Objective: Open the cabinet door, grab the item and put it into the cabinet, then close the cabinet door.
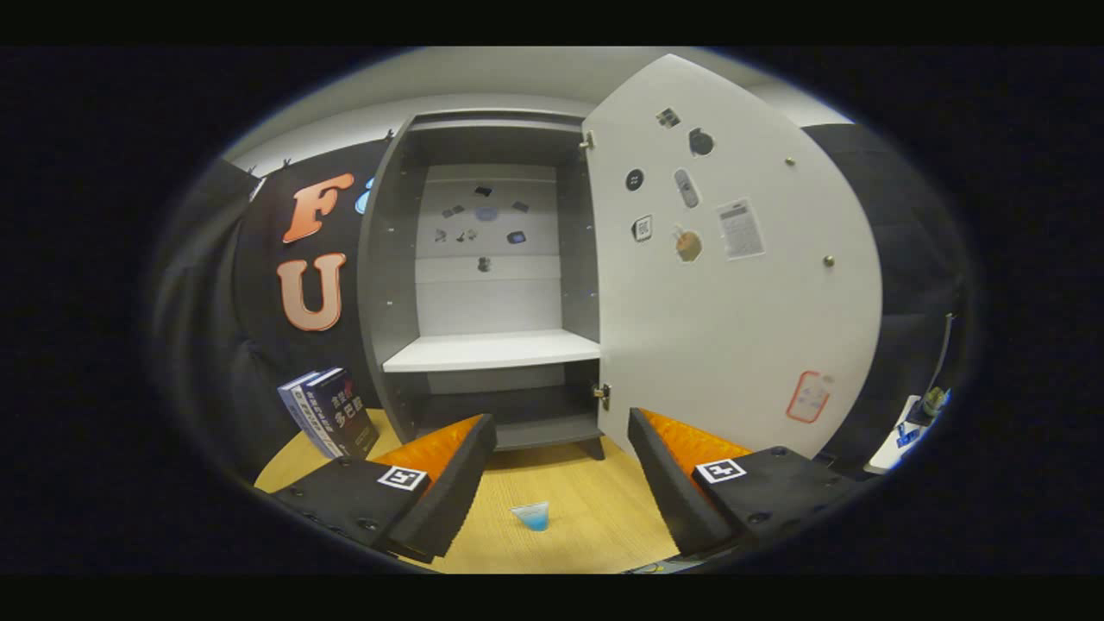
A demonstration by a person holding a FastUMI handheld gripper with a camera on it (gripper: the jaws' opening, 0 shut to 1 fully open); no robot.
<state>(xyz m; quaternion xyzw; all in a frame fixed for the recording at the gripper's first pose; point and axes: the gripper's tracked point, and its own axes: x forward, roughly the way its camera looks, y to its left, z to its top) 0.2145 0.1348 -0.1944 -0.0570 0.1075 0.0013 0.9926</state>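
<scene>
blue cup (531,516) btwn open tongs (561,440), untouched.

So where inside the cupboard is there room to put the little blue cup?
The white shelf is bare, and so is the dark floor under it. The door stands open. The open gripper hovers above the blue cup.

- A staged recording booth, not a lived-in home: black cloth wall (259,362) hangs behind everything.
- A small grey cabinet (492,259) stands on a wooden desk (586,500).
- Marker stickers (686,188) dot its open door (733,259).
</scene>
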